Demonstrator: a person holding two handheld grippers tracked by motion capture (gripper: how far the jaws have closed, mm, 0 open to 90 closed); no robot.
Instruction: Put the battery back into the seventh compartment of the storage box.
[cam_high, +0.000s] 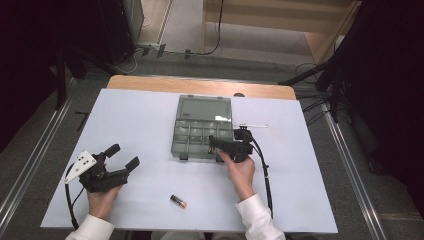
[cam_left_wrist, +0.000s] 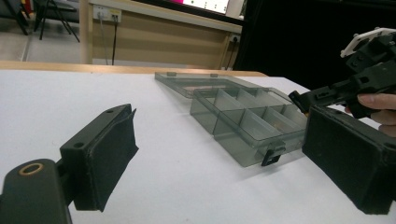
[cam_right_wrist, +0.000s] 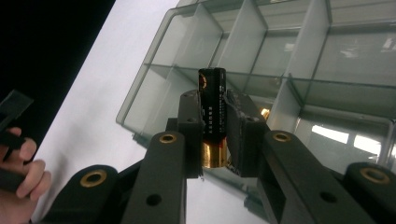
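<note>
Right claw (cam_right_wrist: 215, 135) clenched on battery (cam_right_wrist: 212, 114), held over organizer box (cam_right_wrist: 327, 70) for dropping in; left claw (cam_left_wrist: 219, 158) released, idle; 1 spare battery (cam_high: 178, 201) left on bench (cam_high: 130, 115).

Glossy battery (cam_right_wrist: 212, 116); smoky clear plastic organiser box (cam_high: 202, 127).

We note even overhead light on the white bench (cam_high: 150, 125), bright against dark surroundings at both sides of the high view. Shadows under the hands are soft and short. In the right gripper view, pale window-like glare sits on the clear organizer box (cam_right_wrist: 327, 56), and the near fingers (cam_right_wrist: 191, 135) blur slightly. The left gripper view is sharp mid-distance and soft close up.
</note>
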